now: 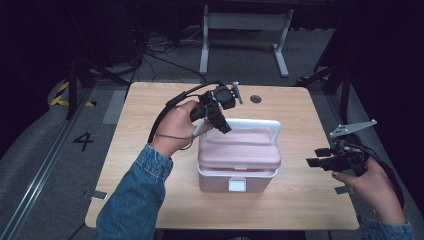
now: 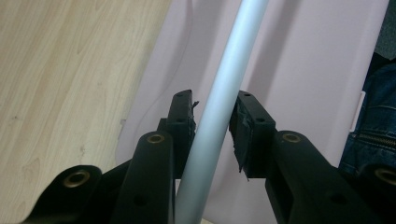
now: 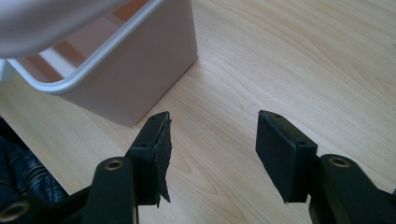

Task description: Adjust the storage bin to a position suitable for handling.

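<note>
- Right claw point(image 1: 320, 156) low over the worktop point(image 1: 150, 150) near its right edge, jaws spread, gripping nothing, apart from the box.
- Pink box point(image 1: 239, 157) standing mid-worktop, lid on, white latch point(image 1: 237, 185) on the near face.
- Left claw point(image 1: 220, 122) above the box's far left corner, jaws pinching the raised silver handle point(image 2: 219, 98), pink lid beneath.
</note>
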